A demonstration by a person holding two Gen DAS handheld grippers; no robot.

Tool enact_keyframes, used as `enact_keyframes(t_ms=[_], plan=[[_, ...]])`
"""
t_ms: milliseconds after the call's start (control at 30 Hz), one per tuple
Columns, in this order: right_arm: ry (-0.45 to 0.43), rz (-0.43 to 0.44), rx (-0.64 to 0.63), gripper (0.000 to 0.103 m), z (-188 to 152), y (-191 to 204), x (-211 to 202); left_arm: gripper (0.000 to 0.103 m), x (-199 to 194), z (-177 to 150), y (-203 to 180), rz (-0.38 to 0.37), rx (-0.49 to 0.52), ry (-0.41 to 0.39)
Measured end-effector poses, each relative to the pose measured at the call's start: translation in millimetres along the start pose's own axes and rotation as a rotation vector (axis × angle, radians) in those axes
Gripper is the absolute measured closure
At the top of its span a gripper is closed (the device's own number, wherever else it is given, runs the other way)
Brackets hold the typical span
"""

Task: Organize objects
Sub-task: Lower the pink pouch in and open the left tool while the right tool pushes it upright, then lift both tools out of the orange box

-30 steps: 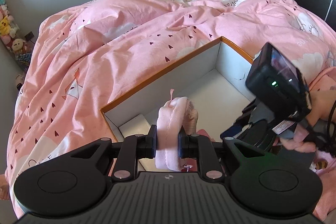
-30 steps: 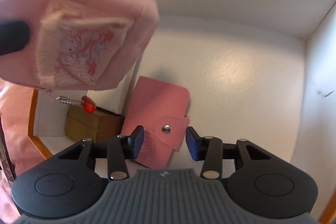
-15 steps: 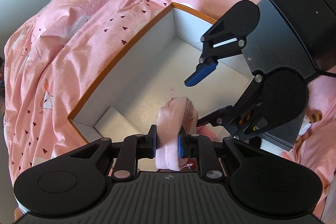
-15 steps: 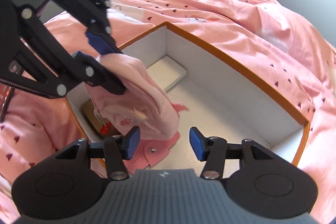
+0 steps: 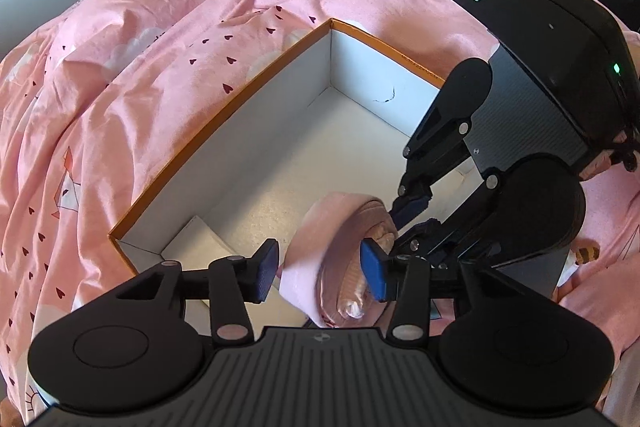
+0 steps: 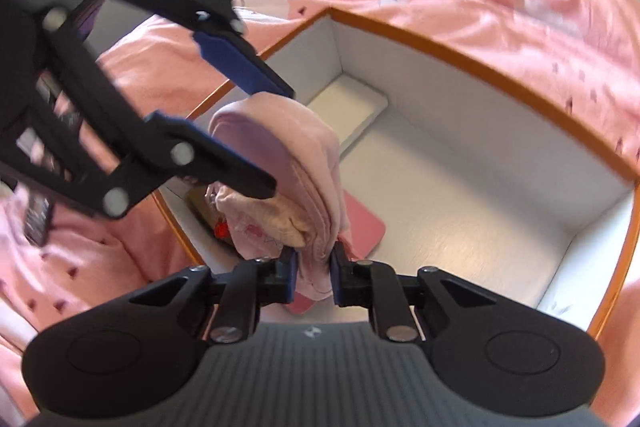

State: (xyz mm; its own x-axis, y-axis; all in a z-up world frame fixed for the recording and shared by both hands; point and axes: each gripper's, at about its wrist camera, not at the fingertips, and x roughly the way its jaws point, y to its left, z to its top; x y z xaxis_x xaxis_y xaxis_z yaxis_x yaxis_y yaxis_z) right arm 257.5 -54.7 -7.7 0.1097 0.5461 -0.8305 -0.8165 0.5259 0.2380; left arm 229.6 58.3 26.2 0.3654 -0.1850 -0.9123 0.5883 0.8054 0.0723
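Observation:
A soft pink pouch (image 5: 336, 239) hangs over the near end of a white box with an orange rim (image 5: 224, 115). My left gripper (image 5: 320, 273) has its jaws opening. The pouch sits between its blue pads with a gap on the left side. My right gripper (image 6: 314, 269) is closing and its pads press on the pouch's lower edge (image 6: 316, 251). In the left wrist view the right gripper (image 5: 404, 223) reaches in from the right. In the right wrist view the left gripper (image 6: 274, 139) comes in from the upper left.
Inside the box (image 6: 480, 63) lie a pink snap wallet (image 6: 364, 223), a small brown box (image 6: 200, 203) and a flat white piece (image 6: 348, 111) in the far corner. A pink patterned duvet (image 5: 160, 47) surrounds the box.
The left jaws have opened off the pouch. The right gripper, open half a second ago, has closed on the pouch's lower edge and come up closer to it.

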Motion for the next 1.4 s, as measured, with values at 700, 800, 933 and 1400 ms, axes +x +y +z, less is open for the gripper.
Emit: enact_keyframes(t_ms=[700,800,933,1400], plan=[[0.389,0.231,0.379,0.073,24,-64,65,0.076,59,-39,28,-0.082,-0.287,0.074],[0.375,0.213,0.380,0.072,25,-63,67,0.082,64,-43,30,-0.084,-0.308,0.074],[0.351,0.214,0.410,0.075,25,-67,68,0.086,67,-44,28,-0.091,-0.307,0.077],[0.251,0.147,0.422,0.066,17,-53,42,0.083,28,-43,4,-0.025,-0.315,-0.042]])
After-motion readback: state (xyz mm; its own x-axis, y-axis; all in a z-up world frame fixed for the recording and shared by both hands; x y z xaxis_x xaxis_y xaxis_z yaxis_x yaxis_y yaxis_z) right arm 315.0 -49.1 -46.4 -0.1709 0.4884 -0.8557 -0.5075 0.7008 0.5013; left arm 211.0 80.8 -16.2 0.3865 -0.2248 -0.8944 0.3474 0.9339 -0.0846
